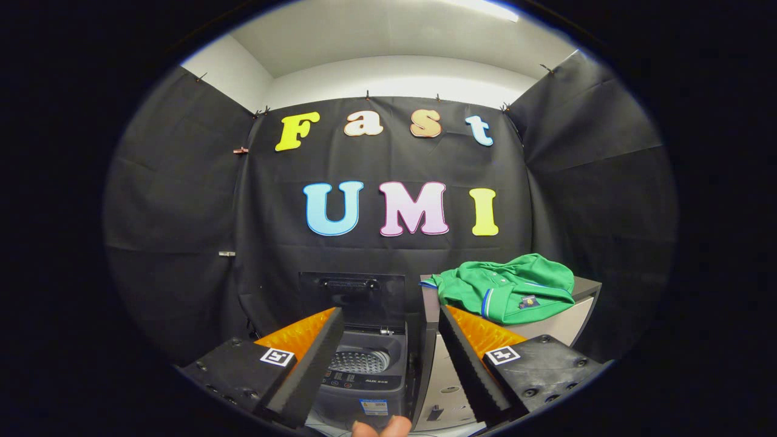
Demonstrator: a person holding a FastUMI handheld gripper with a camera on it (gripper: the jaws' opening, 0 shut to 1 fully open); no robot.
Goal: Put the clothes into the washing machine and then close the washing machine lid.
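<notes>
Gripper view. The gripper (391, 355) is held up in the booth with its two fingers (315, 364) spread wide apart; nothing lies between them and neither finger touches anything. Each finger carries a square black-and-white marker (277, 356) on its upper face.

Seen through the gap between the fingers: a small top-loading washing machine (364, 376), dark grey, on the floor against the black cloth wall. Its lid (352, 297) stands raised, tipped back toward the wall, with a handle bar across its upper part. The drum (359, 362) is open to view, perforated metal, with no clothing visible inside. A control strip runs along the front edge of the machine; a label sits on its front face.

Just beside the machine, on its right, stands a pale cabinet (561, 325) with a dark top. A green polo shirt (507, 288) lies crumpled on that top, collar with a blue-and-white trim facing the machine. The shirt is beyond the right finger, well apart from it.

A fingertip (381, 428) of the person shows below, between the fingers.
</notes>
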